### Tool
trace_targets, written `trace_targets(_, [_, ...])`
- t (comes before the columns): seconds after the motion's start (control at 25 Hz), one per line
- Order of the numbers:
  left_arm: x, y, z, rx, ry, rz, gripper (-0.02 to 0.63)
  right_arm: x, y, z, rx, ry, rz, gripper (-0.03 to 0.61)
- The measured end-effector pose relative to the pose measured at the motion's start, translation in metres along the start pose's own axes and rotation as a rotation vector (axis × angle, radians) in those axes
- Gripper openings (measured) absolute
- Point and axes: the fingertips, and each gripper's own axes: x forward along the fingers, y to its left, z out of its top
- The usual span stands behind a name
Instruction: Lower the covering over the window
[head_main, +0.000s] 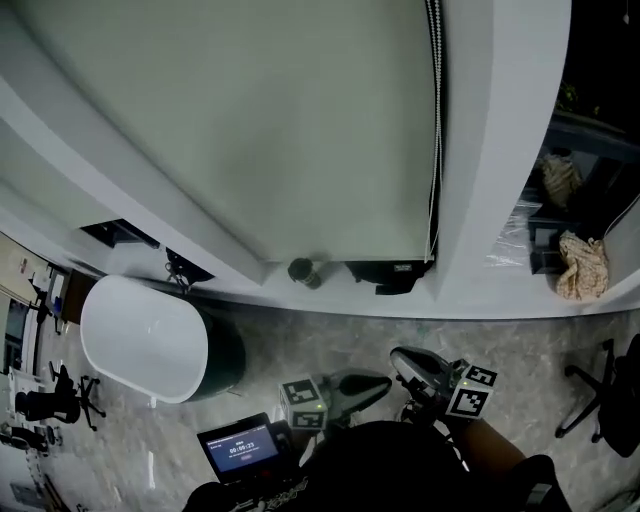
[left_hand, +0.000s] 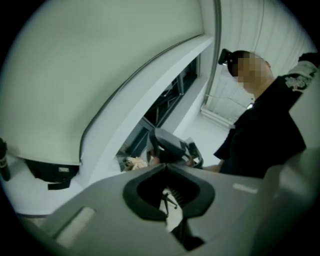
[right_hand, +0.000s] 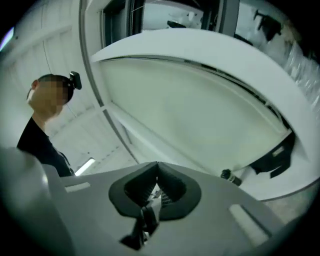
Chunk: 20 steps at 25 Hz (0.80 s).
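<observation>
1. White room ahead: blind (head_main: 300, 120) hangs almost to the sill (head_main: 330, 298), chain (head_main: 436, 120) at its right edge.
2. My left gripper (left_hand: 165, 165) and right gripper (right_hand: 157, 163) are closed, empty, clear of the chain.
3. Lowering seems done; otherwise, I should grasp the chain.

A grey marbled floor (head_main: 330, 335) is spreading out ahead of the left tool (head_main: 383, 384) and the right tool (head_main: 398, 356), running up to a white wall (head_main: 500, 150). Well to the left of the left tool, a white oval tub (head_main: 140, 340) with a dark green side is standing on it. Beyond the right tool, to its right, a dark recess (head_main: 610, 70) is holding crumpled cloth bundles (head_main: 582, 265), and a black office chair (head_main: 600, 400) is standing near. A strip light (right_hand: 84, 166) is glowing overhead.
</observation>
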Motion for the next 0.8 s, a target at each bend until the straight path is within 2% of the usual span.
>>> trace_targets(0.12, [-0.031, -0.030, -0.014, 0.045, 0.002, -0.085, 0.000, 0.031, 0.046, -0.030, 0.016, 0.059, 0.146, 0.008])
trace_targets(0.2, [-0.064, -0.039, -0.031, 0.076, 0.002, -0.081, 0.000, 0.049, 0.069, -0.062, -0.010, 0.104, 0.177, 0.008])
trace_targets(0.44, [-0.164, -0.074, -0.063, 0.094, -0.036, -0.040, 0.000, 0.096, 0.122, -0.156, -0.086, 0.083, 0.110, 0.008])
trace_targets(0.6, [-0.205, -0.101, -0.083, 0.063, -0.054, -0.145, 0.002, 0.108, 0.152, -0.202, -0.143, 0.106, 0.057, 0.008])
trace_targets(0.8, [-0.220, -0.130, -0.095, 0.143, -0.038, -0.204, 0.002, 0.115, 0.179, -0.233, -0.247, 0.144, -0.010, 0.009])
